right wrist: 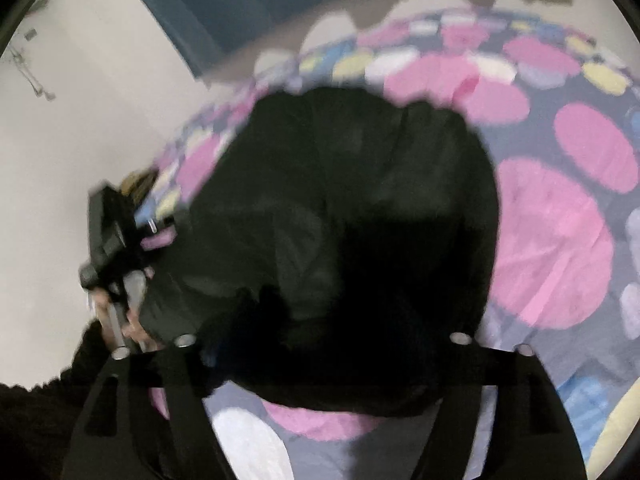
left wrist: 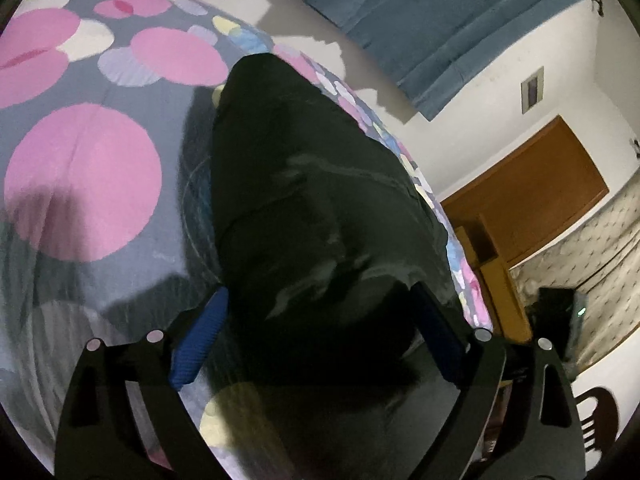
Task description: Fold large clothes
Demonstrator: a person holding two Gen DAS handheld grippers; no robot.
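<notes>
1. Nearest the left wrist camera, the left gripper [left wrist: 320,320] stands spread wide, its blue pads [left wrist: 198,340] on either side of the black garment [left wrist: 312,200] without pressing it; this reads as a release after laying the cloth down.
2. The right gripper [right wrist: 320,344] is likewise spread, straddling the same garment's near edge [right wrist: 340,240]; its fingertips are lost against the dark cloth.
3. The garment lies bunched on the bedspread [left wrist: 88,180], near the bed's edge, apparently partly folded.
4. The bedspread is grey with large pink, white and yellow circles.
5. Beyond: a blue curtain [left wrist: 440,20], white walls, a brown wooden door [left wrist: 532,192].
</notes>
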